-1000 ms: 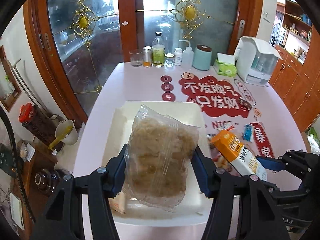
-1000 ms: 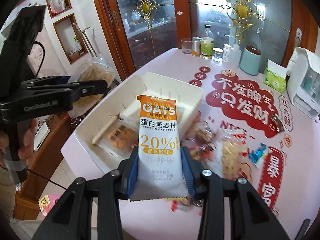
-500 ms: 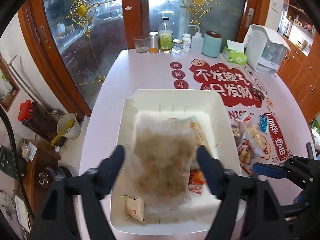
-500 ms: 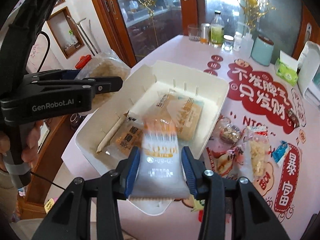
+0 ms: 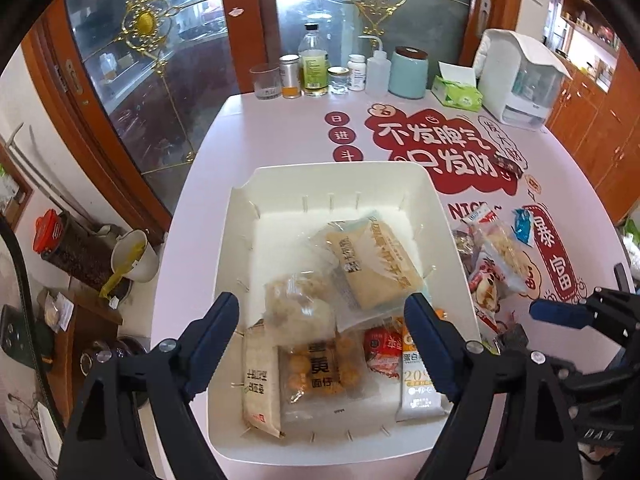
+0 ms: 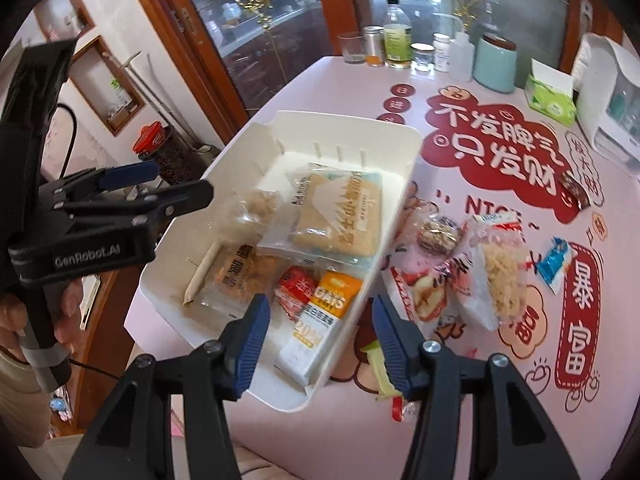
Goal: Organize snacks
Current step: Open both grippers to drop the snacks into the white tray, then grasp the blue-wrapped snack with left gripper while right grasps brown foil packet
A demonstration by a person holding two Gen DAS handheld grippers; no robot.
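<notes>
Our left gripper [image 5: 320, 332] hangs spread over the white bin [image 5: 240, 240], nothing between its pads – the clear bag of puffed snacks [image 5: 298, 308] lies inside. Our right gripper [image 6: 320, 340] is opening above the oat bar [image 6: 320, 320], resting in the bin's near right corner.

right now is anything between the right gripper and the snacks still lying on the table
Nothing visible. The right gripper, jaws opening and empty, sits over the white bin's rim; the loose snacks lie just beyond it, in the open.

Right claw [image 6: 320, 336] opening — oat bar [image 6: 320, 320] in bin [image 6: 352, 128], seemingly released
</notes>
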